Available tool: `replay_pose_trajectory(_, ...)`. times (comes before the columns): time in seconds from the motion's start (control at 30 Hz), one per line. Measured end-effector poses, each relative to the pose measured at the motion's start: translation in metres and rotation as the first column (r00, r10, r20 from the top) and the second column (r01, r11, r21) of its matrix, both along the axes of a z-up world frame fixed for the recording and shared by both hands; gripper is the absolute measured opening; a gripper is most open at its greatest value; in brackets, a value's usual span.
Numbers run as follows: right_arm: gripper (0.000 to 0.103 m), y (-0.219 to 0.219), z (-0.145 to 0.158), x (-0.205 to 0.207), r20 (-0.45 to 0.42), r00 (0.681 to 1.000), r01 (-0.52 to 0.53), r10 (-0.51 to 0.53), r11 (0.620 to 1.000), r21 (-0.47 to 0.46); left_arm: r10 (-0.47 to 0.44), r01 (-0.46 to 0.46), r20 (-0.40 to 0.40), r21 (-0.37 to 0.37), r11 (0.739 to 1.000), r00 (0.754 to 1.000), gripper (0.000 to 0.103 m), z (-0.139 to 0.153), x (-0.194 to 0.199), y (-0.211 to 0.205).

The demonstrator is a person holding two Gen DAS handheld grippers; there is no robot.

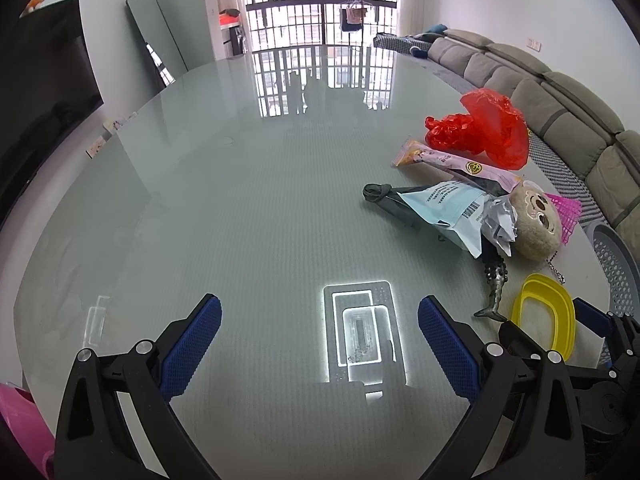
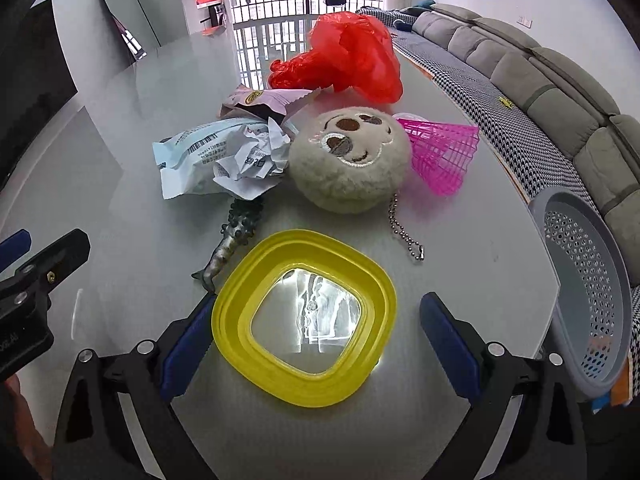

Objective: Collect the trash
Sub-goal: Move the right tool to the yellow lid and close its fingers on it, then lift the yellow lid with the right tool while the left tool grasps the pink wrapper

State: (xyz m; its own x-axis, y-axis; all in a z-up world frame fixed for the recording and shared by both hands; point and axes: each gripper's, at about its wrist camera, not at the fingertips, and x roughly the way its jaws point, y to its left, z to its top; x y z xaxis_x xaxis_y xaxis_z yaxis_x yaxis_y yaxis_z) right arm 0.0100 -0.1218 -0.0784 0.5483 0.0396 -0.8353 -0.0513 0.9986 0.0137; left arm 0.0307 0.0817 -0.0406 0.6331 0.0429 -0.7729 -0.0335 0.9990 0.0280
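Both the left gripper (image 1: pixel 320 344) and right gripper (image 2: pixel 316 344) gape wide and empty, so crumpled white paper (image 2: pixel 256 164) at eleven o'clock waits uncollected.

You are looking at a glass table (image 2: pixel 460 208) carrying a red bag (image 2: pixel 352 56), wrappers (image 2: pixel 192 156), plush (image 2: pixel 348 160), pink cone (image 2: pixel 444 152), toy tail (image 2: pixel 232 244), yellow ring (image 2: pixel 304 312).

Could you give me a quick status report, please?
Both grippers open, empty: left gripper, right gripper. Crumpled paper untouched in pile. Yellow container sits between right gripper and paper.
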Motion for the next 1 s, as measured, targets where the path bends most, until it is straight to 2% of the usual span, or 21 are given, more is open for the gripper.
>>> replay_pose_trajectory(0.13, 0.093, -0.001, 0.003, -0.002, 0.016, 1.0, -0.024, 0.024, 1.0, 0.004, -0.001, 0.001, 0.0, 0.003, 1.0, 1.0, 0.097, 0.0, 0.0, -0.002)
replay_pose_trajectory(0.2, 0.084, -0.003, 0.006, -0.003, 0.02, 0.999, -0.033, 0.032, 0.999, 0.027, -0.004, 0.004, 0.004, 0.007, 1.0, 1.0, 0.097, 0.001, 0.001, -0.004)
replay_pose_trajectory(0.23, 0.076, -0.005, 0.008, -0.003, 0.024, 0.999, -0.032, 0.031, 0.999, 0.032, -0.006, 0.006, 0.005, 0.008, 1.0, 1.0, 0.097, 0.002, 0.001, -0.006)
replay_pose_trajectory(0.57, 0.075, -0.042, 0.028, -0.013, 0.073, 0.997, -0.001, -0.006, 0.995, 0.096, -0.022, 0.022, 0.003, -0.008, 1.0, 1.0, 0.097, 0.018, 0.022, -0.029)
replay_pose_trajectory(0.83, 0.075, -0.077, 0.046, -0.01, 0.125, 0.991, 0.027, -0.042, 0.992, 0.121, 0.0, 0.0, 0.021, -0.022, 1.0, 1.0, 0.097, 0.047, 0.071, -0.063)
replay_pose_trajectory(1.0, 0.075, -0.098, 0.048, -0.005, 0.132, 0.99, 0.031, -0.05, 0.989, 0.147, 0.022, -0.022, -0.007, -0.044, 0.999, 1.0, 0.097, 0.05, 0.109, -0.083)
